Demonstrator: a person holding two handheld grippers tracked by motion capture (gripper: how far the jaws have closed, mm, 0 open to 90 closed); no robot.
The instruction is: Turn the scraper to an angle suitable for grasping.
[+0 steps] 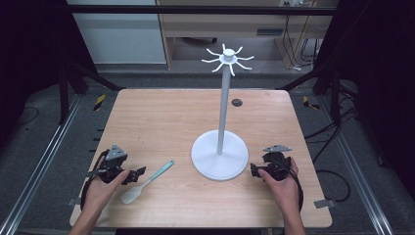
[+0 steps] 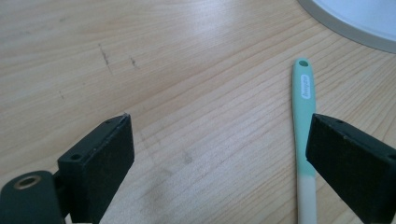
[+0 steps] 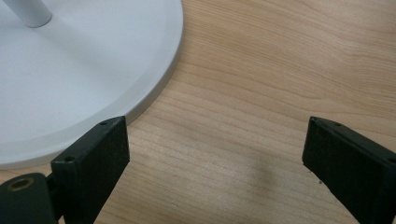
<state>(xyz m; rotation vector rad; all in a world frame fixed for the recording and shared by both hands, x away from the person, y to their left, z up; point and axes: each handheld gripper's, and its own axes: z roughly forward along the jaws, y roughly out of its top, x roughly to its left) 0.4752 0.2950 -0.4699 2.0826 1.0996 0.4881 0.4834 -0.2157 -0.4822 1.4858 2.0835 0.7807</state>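
A spatula (image 1: 147,181) with a teal handle and a white blade lies flat on the wooden table (image 1: 161,117), near the front left. In the left gripper view the spatula handle (image 2: 302,102) runs up past the right jaw. My left gripper (image 1: 138,174) rests on the table just left of the spatula, open, nothing between its jaws (image 2: 219,154). A white stand (image 1: 220,155) with a round base, a tall pole and curved hooks (image 1: 227,58) on top sits at the centre right. My right gripper (image 1: 254,170) is open beside the base's right edge (image 3: 159,88), holding nothing (image 3: 215,154).
A small dark round cap (image 1: 237,102) sits in the table top toward the far edge. Black frame posts (image 1: 63,83) stand at the table's back corners, and cables (image 1: 337,176) trail on the floor to the right.
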